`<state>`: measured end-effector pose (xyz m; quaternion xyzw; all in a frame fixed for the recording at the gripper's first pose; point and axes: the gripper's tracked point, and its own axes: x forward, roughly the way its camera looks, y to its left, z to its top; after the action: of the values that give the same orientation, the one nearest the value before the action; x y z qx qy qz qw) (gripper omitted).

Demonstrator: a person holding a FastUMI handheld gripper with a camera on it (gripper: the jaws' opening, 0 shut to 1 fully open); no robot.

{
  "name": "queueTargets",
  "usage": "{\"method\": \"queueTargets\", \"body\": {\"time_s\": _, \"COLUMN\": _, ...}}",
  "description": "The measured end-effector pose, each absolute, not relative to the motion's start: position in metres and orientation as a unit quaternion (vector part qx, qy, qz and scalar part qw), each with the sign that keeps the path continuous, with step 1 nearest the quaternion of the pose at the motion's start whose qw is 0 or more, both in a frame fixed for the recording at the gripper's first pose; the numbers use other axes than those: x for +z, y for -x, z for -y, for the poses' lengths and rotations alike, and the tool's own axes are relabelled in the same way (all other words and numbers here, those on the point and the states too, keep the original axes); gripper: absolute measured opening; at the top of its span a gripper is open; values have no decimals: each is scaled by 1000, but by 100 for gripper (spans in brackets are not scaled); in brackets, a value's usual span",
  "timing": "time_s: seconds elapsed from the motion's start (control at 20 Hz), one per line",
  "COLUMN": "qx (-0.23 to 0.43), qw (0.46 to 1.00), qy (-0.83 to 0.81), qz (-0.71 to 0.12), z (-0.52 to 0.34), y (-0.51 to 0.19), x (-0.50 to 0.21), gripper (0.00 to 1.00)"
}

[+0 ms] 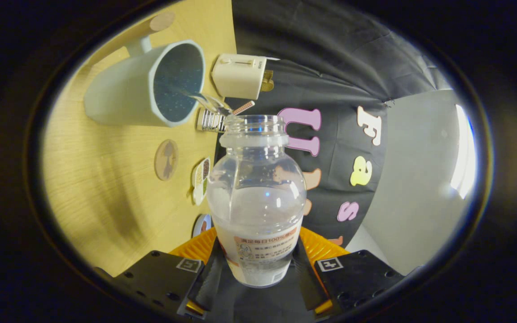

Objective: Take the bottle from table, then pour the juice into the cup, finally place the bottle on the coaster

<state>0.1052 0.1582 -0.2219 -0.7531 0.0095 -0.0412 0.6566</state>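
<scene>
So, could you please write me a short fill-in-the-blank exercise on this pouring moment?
1. The gripper is shut on the ____, both fingers pressing on its labelled lower part.
2. A clear stream runs from the bottle mouth into the ____.
3. The cup stands on a ____ table.
4. The round coaster on the table has ____ standing on it.

Missing words: bottle; cup; wooden; nothing

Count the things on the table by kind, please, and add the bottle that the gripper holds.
Bottle, held between the gripper fingers: 1
Cup: 1
Toaster: 1
Round coasters: 2
Small items beyond the bottle, too unclear to name: several
Total named: 5
</scene>
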Motion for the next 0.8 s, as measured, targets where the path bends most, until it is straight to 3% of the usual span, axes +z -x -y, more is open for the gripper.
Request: {"method": "queueTargets", "body": {"time_s": 0.8, "qx": -47, "qw": 622, "qy": 781, "qz": 11, "z": -168, "y": -111, "x": -202, "gripper": 77}}
